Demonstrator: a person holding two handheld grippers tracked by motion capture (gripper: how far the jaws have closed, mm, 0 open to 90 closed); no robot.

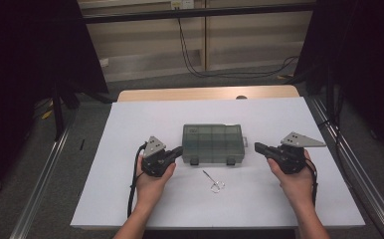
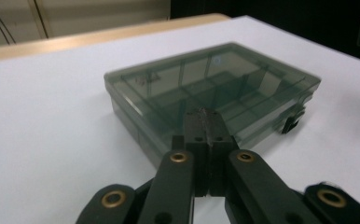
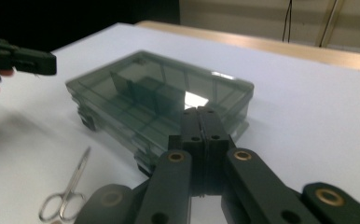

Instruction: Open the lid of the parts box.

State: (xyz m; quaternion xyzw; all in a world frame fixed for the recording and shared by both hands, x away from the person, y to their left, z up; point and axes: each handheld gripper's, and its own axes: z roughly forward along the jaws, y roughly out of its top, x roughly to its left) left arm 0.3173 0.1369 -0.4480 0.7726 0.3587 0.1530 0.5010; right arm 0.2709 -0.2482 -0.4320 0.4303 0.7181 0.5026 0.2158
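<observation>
Both the left gripper [image 1: 178,151] and the right gripper [image 1: 258,147] are clenched empty beside the box [image 1: 212,143] at the bench middle; before the latches are reached, the jaws should be opened.

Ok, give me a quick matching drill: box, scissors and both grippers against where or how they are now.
1 box
2 scissors
3 left gripper
4 right gripper

a shut, at the box's right end
b lid closed, mid-table
c lying flat, nearer the person than the box
d shut, at the box's left end

Pairs: 1-b, 2-c, 3-d, 4-a
</observation>
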